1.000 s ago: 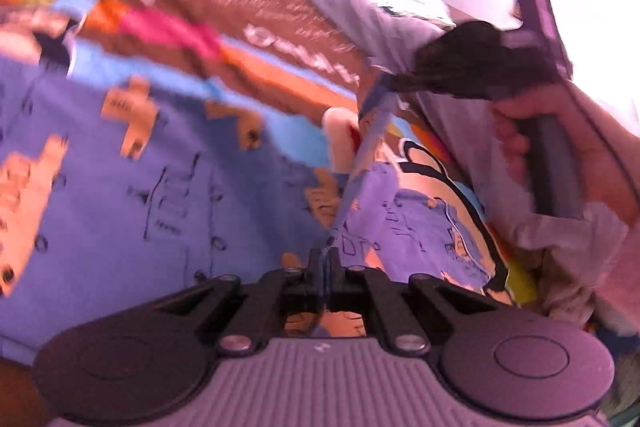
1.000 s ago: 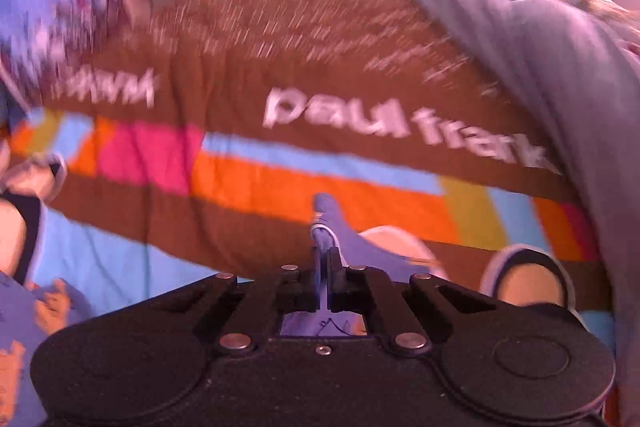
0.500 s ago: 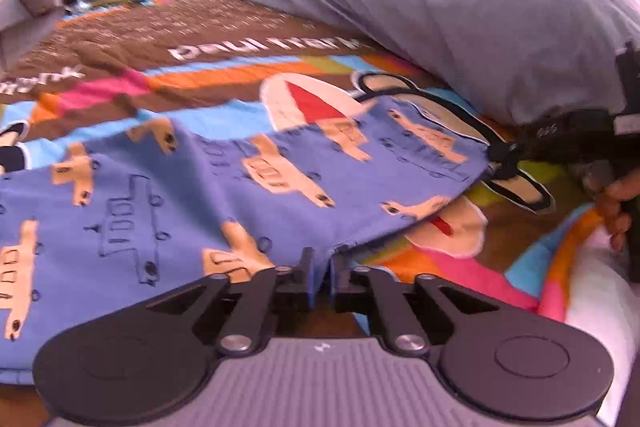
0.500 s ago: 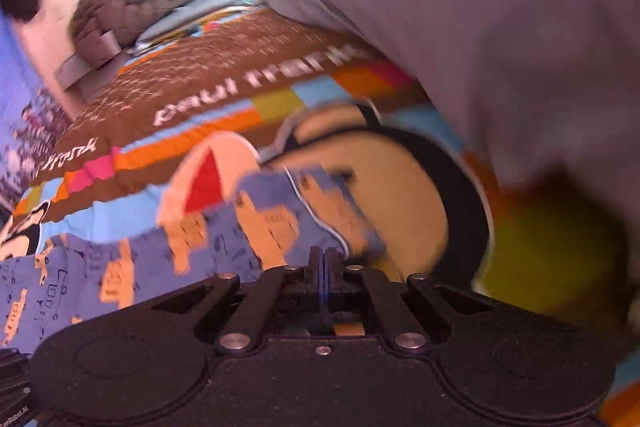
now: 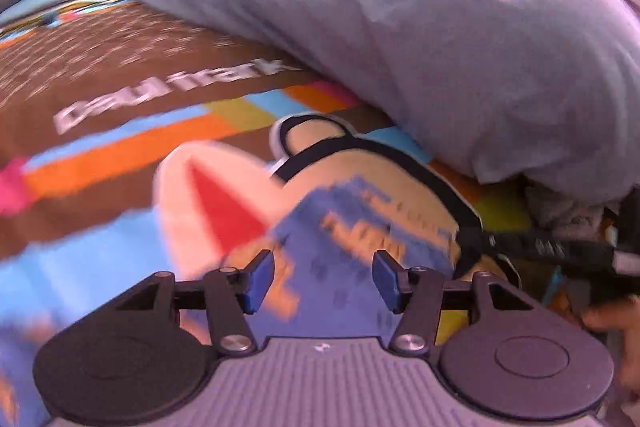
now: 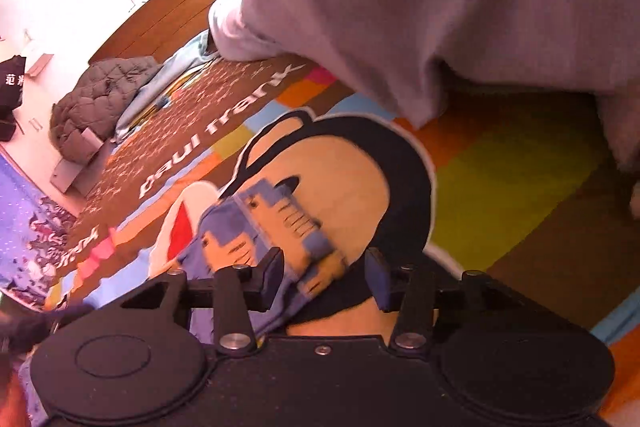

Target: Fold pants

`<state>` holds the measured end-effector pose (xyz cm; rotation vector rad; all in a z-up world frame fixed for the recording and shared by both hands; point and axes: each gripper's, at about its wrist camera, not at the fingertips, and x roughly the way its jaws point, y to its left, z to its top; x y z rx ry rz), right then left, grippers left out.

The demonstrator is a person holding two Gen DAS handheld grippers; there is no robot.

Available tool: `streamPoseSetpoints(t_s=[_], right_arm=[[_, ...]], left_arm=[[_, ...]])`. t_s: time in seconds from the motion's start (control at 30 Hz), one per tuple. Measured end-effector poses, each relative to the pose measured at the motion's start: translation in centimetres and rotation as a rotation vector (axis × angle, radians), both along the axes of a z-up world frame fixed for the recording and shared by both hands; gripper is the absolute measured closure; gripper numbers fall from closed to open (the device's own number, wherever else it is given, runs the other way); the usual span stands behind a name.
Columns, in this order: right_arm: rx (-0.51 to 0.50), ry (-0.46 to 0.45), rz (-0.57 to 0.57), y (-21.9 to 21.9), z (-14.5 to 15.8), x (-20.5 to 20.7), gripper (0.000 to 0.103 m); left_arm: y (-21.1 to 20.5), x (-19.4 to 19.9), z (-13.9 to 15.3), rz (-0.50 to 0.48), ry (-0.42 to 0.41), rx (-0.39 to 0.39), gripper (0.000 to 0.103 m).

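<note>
the bedspread (image 5: 120, 155), brown with bright stripes, white lettering and a big cartoon face, is filling both views, though in the left wrist view most of it is smearing into blur and its near edge is being cut off by the gripper body. the grey duvet (image 5: 460, 47) is lying bunched across the far and right side, hiding the bedspread beneath it, and in the right wrist view it is running out of the top of the picture. a grey quilted jacket (image 6: 100, 99) is sitting heaped near the wooden headboard (image 6: 168, 15), its lower part hard to make out. the pants (image 6: 256, 231), blue with orange vehicle prints, are lying on the cartoon face; only one end is showing in each view, the rest passing under the grippers, and in the left wrist view the print is too blurred to read. the left gripper (image 5: 322, 279) is pointing down at the bed above the pants, its jaws opening, blue fabric showing between the blue pads (image 5: 260, 279) with neither pad pressing on it. the right gripper (image 6: 324, 275) is also tilting downward, jaws opening, the pants' edge lying loose between them and free of both pads. in the left wrist view the right gripper is reaching in from the right edge as a dark blurred bar, with a few of the person's fingers (image 5: 608, 315) partly cut off.
</note>
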<state>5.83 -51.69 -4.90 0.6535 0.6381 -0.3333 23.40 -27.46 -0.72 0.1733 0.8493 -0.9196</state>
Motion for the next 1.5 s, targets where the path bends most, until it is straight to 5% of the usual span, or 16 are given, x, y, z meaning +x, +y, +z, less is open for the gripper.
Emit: streamPoseSetpoints(t_s=[0.23,0.33,0.4,0.5,0.67,0.73,0.8,0.93,1.0,1.17,1.37,1.5], right_arm=[[0.028,0.04,0.037,-1.2,-1.1,1.9,0.057],[0.02,0.063,0.057,-0.9,-1.4,2.4,0.066],[0.025,0.082,0.061,-0.7,-1.7,2.9,0.077],[0.038,0.068,0.056,-0.9,-1.8,2.6,0.091],[0.025,0.029,0.041,-0.6,-0.9,0.8,0.096],[0.031,0.026,0.04,-0.6,-0.7,-0.1,0.096],[0.061,0.05,0.054,-0.9,-1.2,0.1,0.095],[0.071,0.075,0.031,-1.2,-1.3,0.2,0.088],[0.033,0.076,0.008,-1.0,-1.0,-0.1,0.075],[-0.015,0.054,-0.029,-0.9,-0.4,-0.7,0.043],[-0.13,-0.075,0.136,1.5,1.7,-1.0,0.043],[-0.079,0.006,0.243,2.9,1.0,0.9,0.038]], left_arm=[[-9.1,5.6,-3.3,-0.079,0.037,0.126,0.032],[-11.2,6.0,-4.7,-0.12,0.039,0.189,0.047],[-11.7,5.7,-5.1,-0.139,0.049,0.177,0.08],[-12.5,4.4,-4.9,-0.15,0.003,0.184,0.087],[-14.1,3.0,-4.0,-0.203,-0.009,0.185,0.088],[-15.1,2.8,-4.8,-0.215,-0.026,0.241,0.082],[-15.7,2.8,-5.8,-0.189,-0.055,0.295,0.057],[-14.5,3.9,-4.7,-0.046,-0.034,0.221,0.033],[-13.2,4.1,-3.5,0.027,-0.04,0.17,0.008],[-7.6,3.2,-1.4,0.201,-0.106,0.112,0.003],[1.7,-1.9,-1.3,0.291,-0.179,0.154,0.003],[7.3,-4.7,-2.4,0.318,-0.205,0.321,0.004]])
